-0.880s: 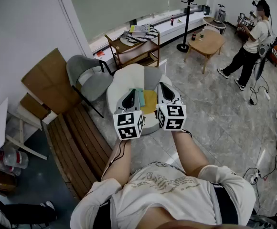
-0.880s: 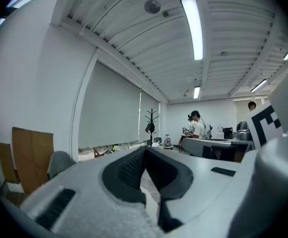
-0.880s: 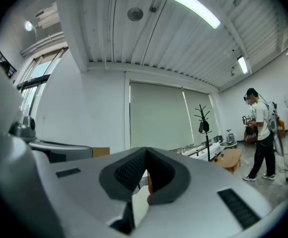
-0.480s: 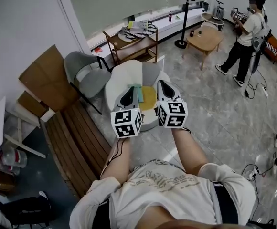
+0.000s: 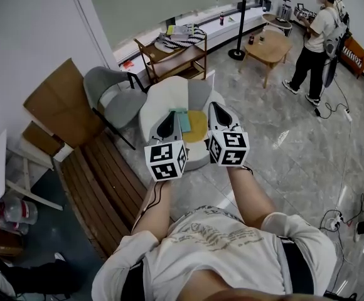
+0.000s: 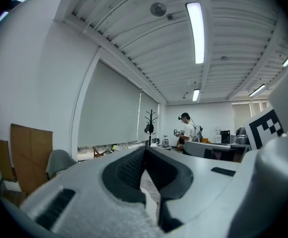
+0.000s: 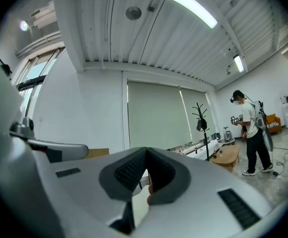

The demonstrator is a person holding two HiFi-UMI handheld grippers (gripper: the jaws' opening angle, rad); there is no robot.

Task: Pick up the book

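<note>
Bystander [image 5: 314, 36] moved off; left hand-held gripper [image 6: 145, 149] & right hand-held gripper [image 7: 146, 151] clenched empty, book [image 5: 183, 121] prob. teal.

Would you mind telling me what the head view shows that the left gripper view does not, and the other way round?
Only the head view: the teal book on the white round seat, the wooden bench, and the left hand-held gripper and right hand-held gripper seen from above. Only the left gripper view: the ceiling lights, and the left jaws meeting at their tips with nothing between them. Both: the standing person, the coat stand and the grey chair.
</note>
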